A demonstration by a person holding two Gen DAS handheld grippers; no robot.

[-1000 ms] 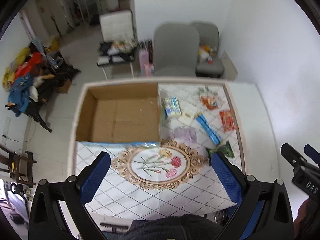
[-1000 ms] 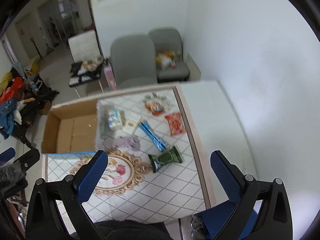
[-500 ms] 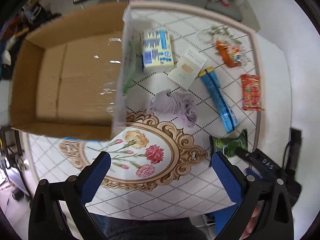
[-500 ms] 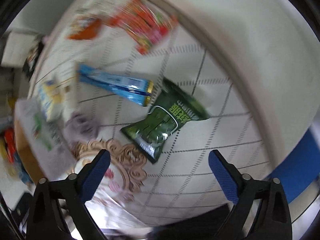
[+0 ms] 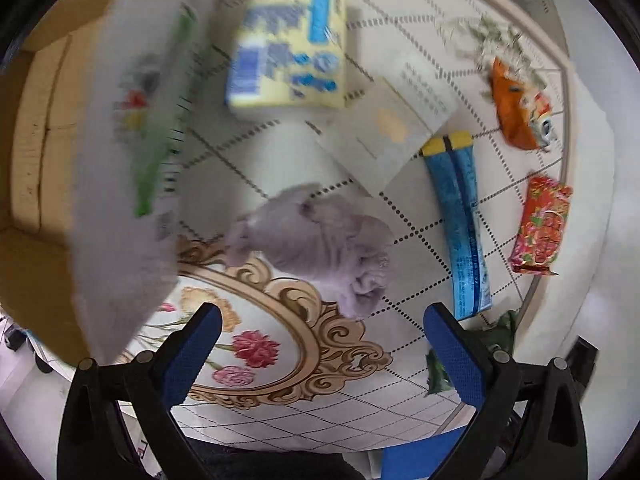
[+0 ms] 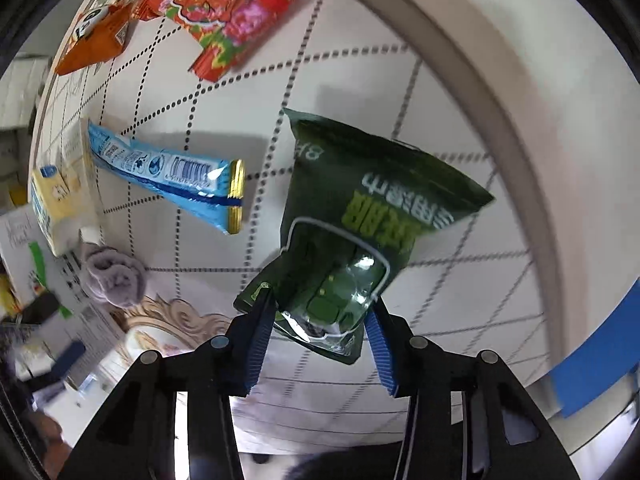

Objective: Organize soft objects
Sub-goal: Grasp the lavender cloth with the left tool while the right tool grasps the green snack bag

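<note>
1. Much of your left wrist view is blurred: the yellow-and-blue tissue pack (image 5: 286,46) beyond the lilac cloth (image 5: 320,246) shows no readable print, and a pale smeared sheet (image 5: 132,152) left of the cloth hides part of the cardboard box (image 5: 30,120).
2. Your left gripper (image 5: 320,344) stands wide open just short of the lilac cloth, gripping nothing.
3. Your right gripper (image 6: 320,312) has just been closing; its blue pads press the near end of the green snack packet (image 6: 360,224), whose lower corner they hide.
4. Beyond the cloth lies a white card (image 5: 394,128); right of it a blue wrapper (image 5: 460,220), then a red floral packet (image 5: 540,226) and an orange packet (image 5: 516,110).
</note>
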